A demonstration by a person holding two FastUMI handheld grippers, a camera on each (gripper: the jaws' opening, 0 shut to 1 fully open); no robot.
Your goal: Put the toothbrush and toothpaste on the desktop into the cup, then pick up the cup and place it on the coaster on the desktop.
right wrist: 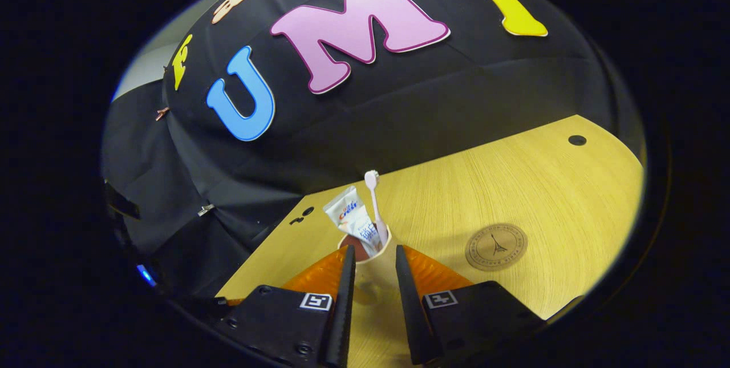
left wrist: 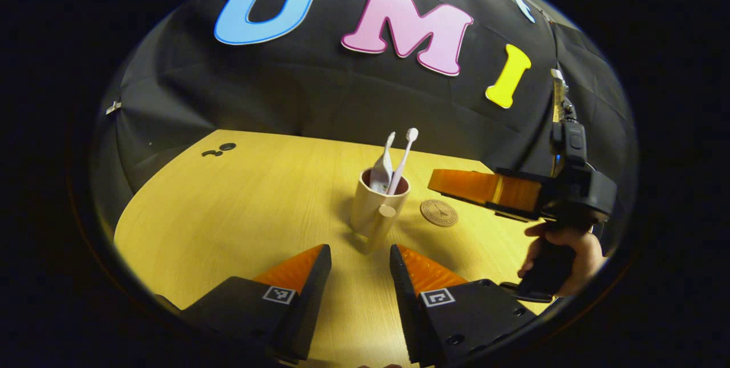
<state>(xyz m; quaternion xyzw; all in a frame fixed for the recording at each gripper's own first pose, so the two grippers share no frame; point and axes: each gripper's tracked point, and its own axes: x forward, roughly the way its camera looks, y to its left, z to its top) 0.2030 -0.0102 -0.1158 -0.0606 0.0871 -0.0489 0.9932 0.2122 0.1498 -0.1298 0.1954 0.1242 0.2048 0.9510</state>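
The cup (left wrist: 377, 206) stands upright near the middle of the desk (left wrist: 239, 214), its handle facing the left tool (left wrist: 360, 268). The toothbrush (left wrist: 404, 158) and the toothpaste (left wrist: 382, 169) lean inside it, heads up. The round coaster (left wrist: 439, 213) lies flat just beside the cup, apart from it. The left tool is spread wide, short of the cup and gripping nothing. In the right gripper view the right tool (right wrist: 372, 274) is also spread, its fingers either side of the cup (right wrist: 373, 268); whether they touch it I cannot tell. The desk is pale yellow wood grain with a round hole (right wrist: 577, 140) at the far corner, and black cloth (left wrist: 319, 94) walls the booth behind.
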